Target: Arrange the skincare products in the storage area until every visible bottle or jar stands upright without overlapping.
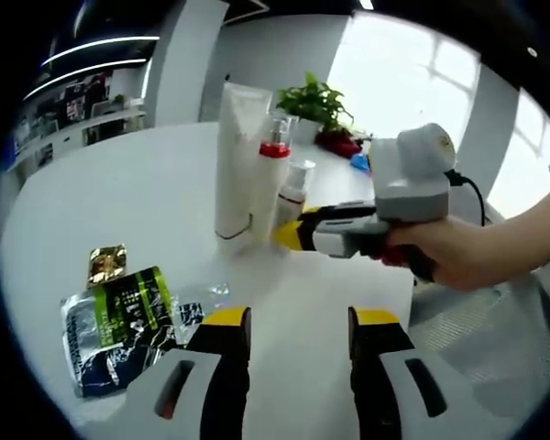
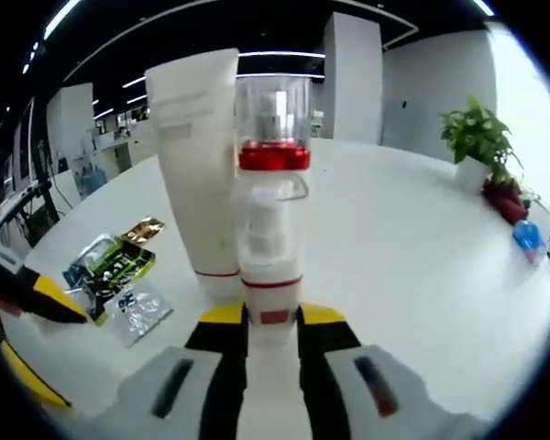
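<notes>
Here the right gripper has its jaws clamped low on a clear bottle with a red collar, held upright just beside the standing white tube so they don't overlap; the left gripper waits with jaws apart above the white surface, near the foil sachets

White table, bright window, ceiling strip lights.

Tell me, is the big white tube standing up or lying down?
Standing up. The white tube rests on its cap end on the table, rising straight beside the red-banded bottle.
</notes>
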`<state>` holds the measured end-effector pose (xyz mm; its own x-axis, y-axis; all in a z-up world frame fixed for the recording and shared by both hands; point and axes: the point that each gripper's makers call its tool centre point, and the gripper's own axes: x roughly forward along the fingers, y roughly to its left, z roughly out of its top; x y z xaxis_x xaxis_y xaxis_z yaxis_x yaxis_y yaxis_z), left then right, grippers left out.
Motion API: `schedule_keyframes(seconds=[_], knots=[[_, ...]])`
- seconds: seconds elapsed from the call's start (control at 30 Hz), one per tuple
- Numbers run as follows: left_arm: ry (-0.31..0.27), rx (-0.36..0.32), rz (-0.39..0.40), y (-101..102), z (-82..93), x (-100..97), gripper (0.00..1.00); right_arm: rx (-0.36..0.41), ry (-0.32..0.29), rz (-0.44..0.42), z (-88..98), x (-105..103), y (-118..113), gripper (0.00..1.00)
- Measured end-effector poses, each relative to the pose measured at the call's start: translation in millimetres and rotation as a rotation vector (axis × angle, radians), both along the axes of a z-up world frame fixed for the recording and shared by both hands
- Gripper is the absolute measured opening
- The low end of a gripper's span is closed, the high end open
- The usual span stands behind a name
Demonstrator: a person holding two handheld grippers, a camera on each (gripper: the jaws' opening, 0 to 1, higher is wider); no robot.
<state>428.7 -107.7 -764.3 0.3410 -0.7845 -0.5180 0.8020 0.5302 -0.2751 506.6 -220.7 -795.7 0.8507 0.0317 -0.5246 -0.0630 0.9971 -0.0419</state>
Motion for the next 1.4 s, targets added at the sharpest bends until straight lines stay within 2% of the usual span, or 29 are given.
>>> schedule_keyframes(seconds=[0.1, 0.17, 0.3, 0.57, 0.67, 0.97, 1.13, 1.4], knots=[[-0.001, 0.001, 0.001, 0, 0.1, 0.0, 0.40, -0.008, -0.001, 0.001, -1.2, -2, -1, 0.29], [-0.002, -0.001, 0.002, 0, 0.9, -0.1, 0.40, 0.000, 0.010, 0.012, -3.2, -4, 1, 0.27], [-0.002, -0.004, 0.008, -1, 2.8, 0.1, 0.43, -0.004, 0.019, 0.030, -3.0, -7, 4, 0.30], [0.008, -0.021, 0.023, -1, 10.0, -4.2, 0.57, 0.006, 0.024, 0.075, 2.5, -16, 8, 0.38], [0.011, -0.018, 0.035, 3, 11.9, -8.1, 0.61, 0.020, 0.026, 0.125, 5.0, -21, 14, 0.43], [0.023, -0.013, 0.082, 22, 17.5, -16.4, 0.76, 0.034, -0.003, 0.188, 22.1, -33, 18, 0.57], [0.031, -0.013, 0.115, 34, 20.8, -21.0, 0.82, 0.049, 0.000, 0.234, 31.2, -42, 22, 0.58], [0.029, -0.012, 0.149, 50, 27.3, -31.3, 0.93, 0.096, -0.015, 0.303, 46.5, -56, 28, 0.67]])
